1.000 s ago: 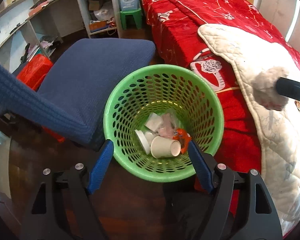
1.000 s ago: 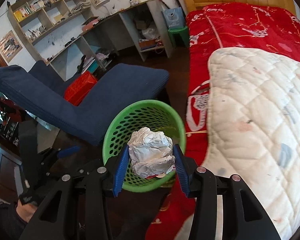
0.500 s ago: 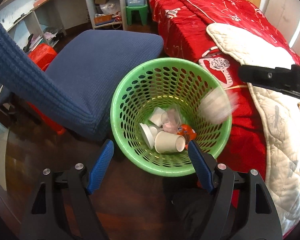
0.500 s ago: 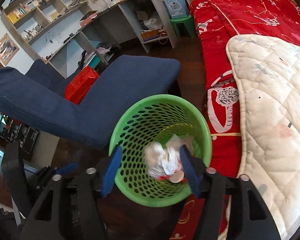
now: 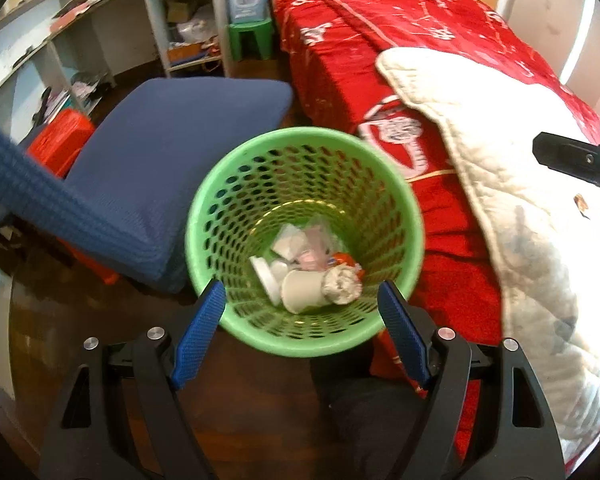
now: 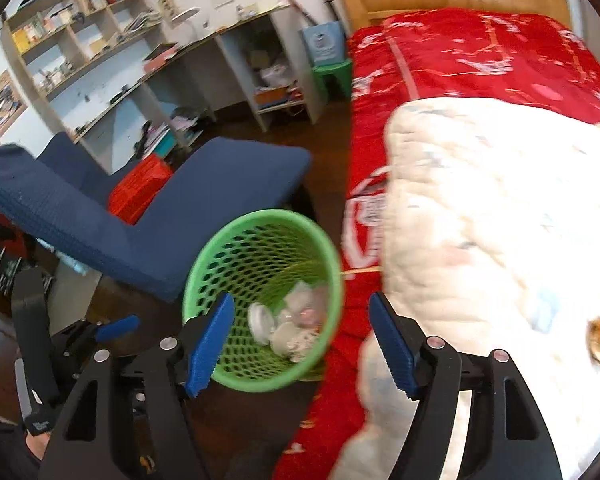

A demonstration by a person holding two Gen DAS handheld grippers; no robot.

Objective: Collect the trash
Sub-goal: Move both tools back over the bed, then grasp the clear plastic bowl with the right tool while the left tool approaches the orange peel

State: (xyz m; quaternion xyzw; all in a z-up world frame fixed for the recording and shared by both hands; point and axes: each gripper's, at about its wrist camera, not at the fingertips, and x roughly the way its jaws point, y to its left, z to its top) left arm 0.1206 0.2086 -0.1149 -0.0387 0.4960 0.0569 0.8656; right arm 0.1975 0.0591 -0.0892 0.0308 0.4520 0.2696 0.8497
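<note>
- Red cloth covers the big bed (image 6: 480, 60) on our right side, and a soft white quilt (image 6: 500, 240) lies on top of it.
- Next we see a blue chair (image 5: 172, 140) on the dark floor, close beside the bed.
- Our green basket (image 5: 204, 216) with lots of little holes stands on the floor between the chair and the bed, touching both as far as we can tell.
- Our left gripper (image 5: 300, 332) is wide apart with nothing in it, and the near rim of the basket shows between its blue pads.
- Our right gripper (image 6: 300, 344) is opening over the basket and bed edge, and it holds nothing.
- A white paper cup (image 5: 302, 290) lies on its side at the bottom of the basket.
- The crumpled paper ball (image 5: 342, 286) rests at the bottom too, right against the cup's mouth.
</note>
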